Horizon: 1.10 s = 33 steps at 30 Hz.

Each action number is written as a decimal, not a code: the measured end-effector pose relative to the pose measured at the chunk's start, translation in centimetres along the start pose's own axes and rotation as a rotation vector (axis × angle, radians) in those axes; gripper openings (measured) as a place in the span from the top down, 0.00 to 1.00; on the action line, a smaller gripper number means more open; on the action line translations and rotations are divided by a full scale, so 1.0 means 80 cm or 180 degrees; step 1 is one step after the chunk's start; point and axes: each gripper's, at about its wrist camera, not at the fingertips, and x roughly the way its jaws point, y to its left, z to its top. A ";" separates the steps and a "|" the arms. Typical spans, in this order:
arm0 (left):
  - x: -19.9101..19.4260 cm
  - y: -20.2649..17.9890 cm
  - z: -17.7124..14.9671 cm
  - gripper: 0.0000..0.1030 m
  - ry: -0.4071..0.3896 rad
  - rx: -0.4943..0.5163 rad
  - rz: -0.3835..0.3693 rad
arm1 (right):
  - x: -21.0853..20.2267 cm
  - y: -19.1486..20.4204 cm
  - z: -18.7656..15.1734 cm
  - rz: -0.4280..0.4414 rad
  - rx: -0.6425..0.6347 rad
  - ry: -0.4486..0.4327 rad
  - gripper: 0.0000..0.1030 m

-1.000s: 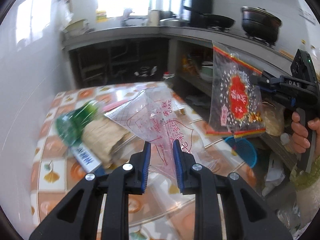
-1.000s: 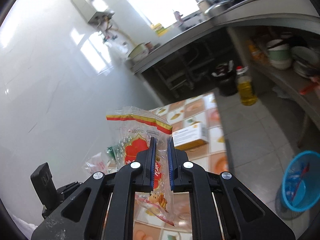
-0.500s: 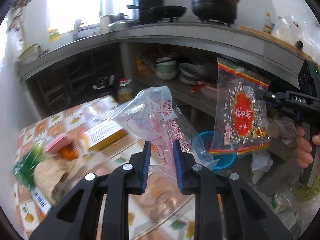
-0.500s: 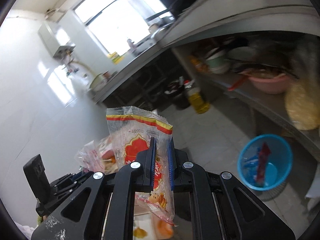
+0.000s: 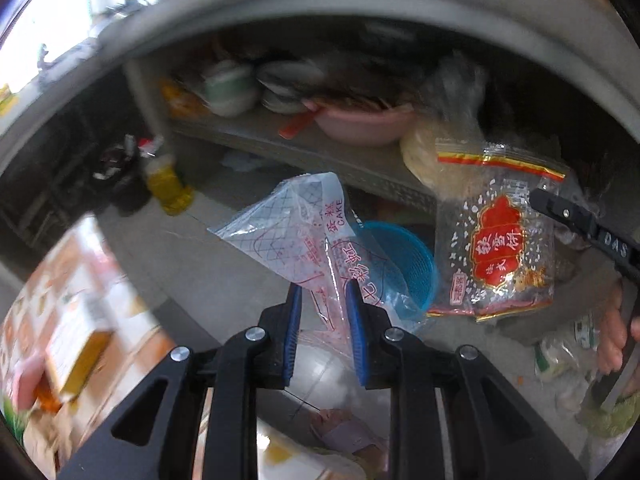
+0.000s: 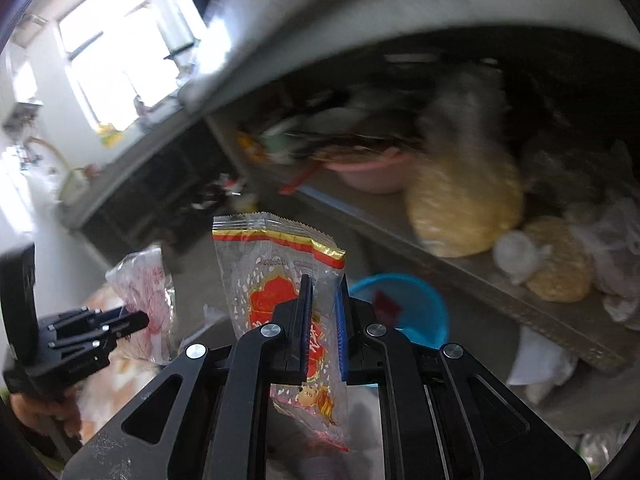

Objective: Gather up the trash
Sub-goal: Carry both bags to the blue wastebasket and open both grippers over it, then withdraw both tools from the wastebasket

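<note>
My left gripper (image 5: 323,294) is shut on a crumpled clear cake bag (image 5: 308,236) with red print and a blue grid, held in the air. My right gripper (image 6: 323,288) is shut on a clear snack wrapper (image 6: 276,268) with a red label and a red-and-gold top strip. That wrapper (image 5: 496,236) also hangs at the right of the left wrist view. A small blue basket (image 5: 404,256) stands on the floor just beyond both bags; it (image 6: 404,308) holds a red scrap. In the right wrist view the left gripper (image 6: 132,322) and the cake bag (image 6: 144,284) appear at the left.
A low shelf (image 6: 500,284) under the grey counter (image 5: 360,12) carries a pink basin (image 5: 360,124), bowls and yellowish bagged goods (image 6: 464,204). An oil bottle (image 5: 166,180) stands on the floor. The tiled table (image 5: 80,320) with a box lies at lower left. A hand (image 5: 612,332) grips the right handle.
Both grippers swung away from the table toward the shelf and dipped, each keeping its bag. The blue basket has come much closer, now right behind the bags.
</note>
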 end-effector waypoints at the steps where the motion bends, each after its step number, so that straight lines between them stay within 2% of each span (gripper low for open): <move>1: 0.023 -0.007 0.008 0.79 0.0109 0.0019 -0.0031 | 0.009 -0.004 -0.002 -0.0107 -0.0011 0.0020 0.91; 3: 0.062 -0.023 0.019 0.79 0.0271 0.0085 -0.0065 | 0.033 -0.010 -0.007 -0.0374 -0.0090 0.0068 0.91; 7: 0.146 -0.048 0.034 0.79 0.0583 0.0246 -0.0142 | 0.079 -0.015 -0.025 -0.0729 -0.0261 0.0195 0.91; 10: 0.213 -0.062 0.044 0.79 0.0808 0.0309 -0.0261 | 0.112 -0.026 -0.036 -0.0896 -0.0295 0.0293 0.91; 14: 0.268 -0.075 0.057 0.77 0.0875 0.0381 -0.0343 | 0.159 -0.043 -0.039 -0.1036 -0.0173 0.0369 0.90; 15: 0.280 -0.076 0.061 0.75 0.0873 0.0385 -0.0379 | 0.170 -0.049 -0.039 -0.1070 -0.0128 0.0393 0.88; 16: 0.290 -0.077 0.063 0.67 0.0901 0.0376 -0.0411 | 0.180 -0.054 -0.039 -0.1071 -0.0066 0.0427 0.87; 17: 0.297 -0.077 0.066 0.61 0.0926 0.0369 -0.0414 | 0.190 -0.062 -0.040 -0.1037 0.0017 0.0471 0.82; 18: 0.302 -0.077 0.067 0.53 0.0933 0.0364 -0.0396 | 0.199 -0.069 -0.042 -0.0988 0.0098 0.0506 0.68; 19: 0.303 -0.075 0.068 0.51 0.0911 0.0357 -0.0379 | 0.205 -0.075 -0.046 -0.0979 0.0157 0.0529 0.57; 20: 0.303 -0.074 0.070 0.51 0.0889 0.0340 -0.0381 | 0.207 -0.077 -0.047 -0.1001 0.0184 0.0551 0.55; 24: 0.282 -0.063 0.074 0.45 0.0761 0.0237 -0.0468 | 0.197 -0.090 -0.057 -0.0924 0.0313 0.0560 0.55; 33: 0.189 -0.051 0.090 0.39 0.0338 0.0286 -0.0378 | 0.138 -0.084 -0.072 -0.0887 0.0270 0.0475 0.55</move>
